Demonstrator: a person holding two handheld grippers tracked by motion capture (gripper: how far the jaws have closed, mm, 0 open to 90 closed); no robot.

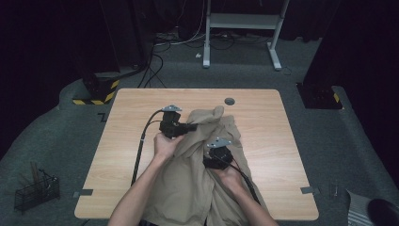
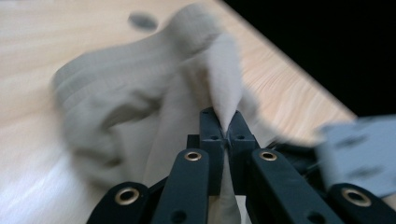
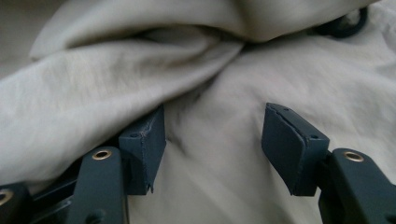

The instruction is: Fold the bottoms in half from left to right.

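- Lying on the wooden table point(image 1: 127, 141), near its front edge and a little right of centre, a beige cloth point(image 1: 197, 179) sits bunched up, its lower part hanging over the edge toward the person.
- Left hand point(image 1: 164, 145) holds the left gripper point(image 1: 194, 127) at the upper left of the cloth; its cable point(image 1: 140, 150) trails down across the bare wood.
- Left gripper view: the jaws are pressed together on a thin ridge of the cloth point(image 2: 224, 88), which stands up between the pads and runs down behind them. Picture is blurred.
- Small dark round hole point(image 1: 229, 101) sits in the table top beyond the cloth.
- Right hand point(image 1: 231, 176) holds the right gripper point(image 1: 214, 157) on the cloth's middle folds.
- Right gripper view: the jaws stand wide apart, the cloth point(image 3: 219, 154) lying between and under them; left pad point(image 3: 144, 144) touches a fold, right pad point(image 3: 292, 147) is clear of the fabric.
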